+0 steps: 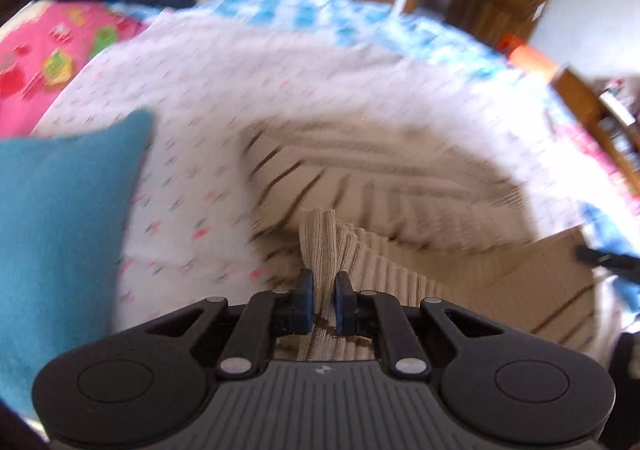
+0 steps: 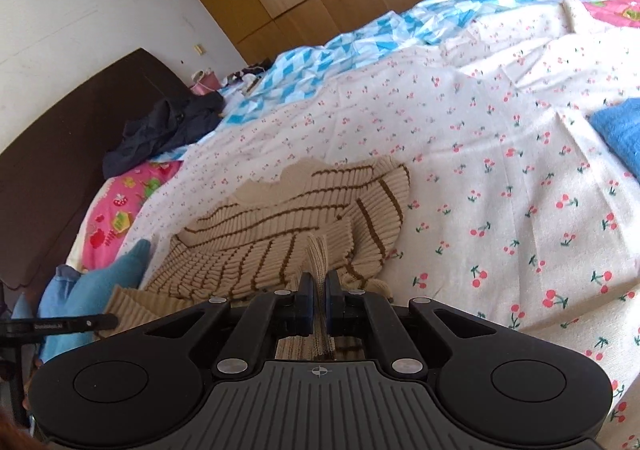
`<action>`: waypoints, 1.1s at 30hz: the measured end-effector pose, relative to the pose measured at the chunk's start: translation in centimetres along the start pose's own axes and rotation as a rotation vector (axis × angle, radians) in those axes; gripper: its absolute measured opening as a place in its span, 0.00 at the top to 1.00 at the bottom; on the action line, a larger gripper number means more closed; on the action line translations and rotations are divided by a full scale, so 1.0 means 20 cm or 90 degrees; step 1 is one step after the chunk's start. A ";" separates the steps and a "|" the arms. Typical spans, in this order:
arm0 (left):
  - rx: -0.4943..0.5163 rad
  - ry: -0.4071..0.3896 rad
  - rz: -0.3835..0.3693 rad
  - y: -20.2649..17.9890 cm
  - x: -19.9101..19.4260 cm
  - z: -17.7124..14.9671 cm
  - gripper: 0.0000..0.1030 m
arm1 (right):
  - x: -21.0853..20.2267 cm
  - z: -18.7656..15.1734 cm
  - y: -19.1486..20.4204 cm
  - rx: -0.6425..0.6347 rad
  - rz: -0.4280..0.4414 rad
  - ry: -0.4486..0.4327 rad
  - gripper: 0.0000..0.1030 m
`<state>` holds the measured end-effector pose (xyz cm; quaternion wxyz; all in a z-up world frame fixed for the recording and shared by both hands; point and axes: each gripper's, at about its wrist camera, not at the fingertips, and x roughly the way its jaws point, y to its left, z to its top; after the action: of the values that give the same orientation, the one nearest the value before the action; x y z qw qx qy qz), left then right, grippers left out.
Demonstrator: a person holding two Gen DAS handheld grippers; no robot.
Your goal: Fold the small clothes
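On the bed's cherry-print sheet (image 2: 500, 154) lies the striped sweater (image 2: 288, 226), its collar away from the person. Left gripper (image 1: 321, 286) pinches a bunch of the ribbed hem; right gripper (image 2: 316, 282) pinches another bunch of the same edge. By my reading the fold is under way: the near edge is lifted to go toward the collar. Next, both grippers should travel together, keeping the knit taut, and clear the blue pillow (image 1: 60, 218).
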<state>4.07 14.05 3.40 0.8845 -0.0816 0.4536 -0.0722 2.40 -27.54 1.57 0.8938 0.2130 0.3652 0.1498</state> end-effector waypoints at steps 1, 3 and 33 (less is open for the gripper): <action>-0.012 0.011 0.014 0.03 0.03 -0.02 0.83 | 0.02 0.00 0.00 0.005 -0.003 0.010 0.95; -0.019 0.009 0.013 0.04 0.02 -0.06 0.83 | 0.00 -0.02 0.05 -0.015 0.004 0.009 0.95; 0.181 0.011 0.135 -0.19 0.01 -0.12 0.78 | 0.11 -0.11 0.02 -0.018 -0.034 0.073 0.94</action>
<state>1.98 10.11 2.56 0.8859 0.0935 0.4524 -0.0426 2.28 -25.64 -1.05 0.8779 0.1816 0.4193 0.1431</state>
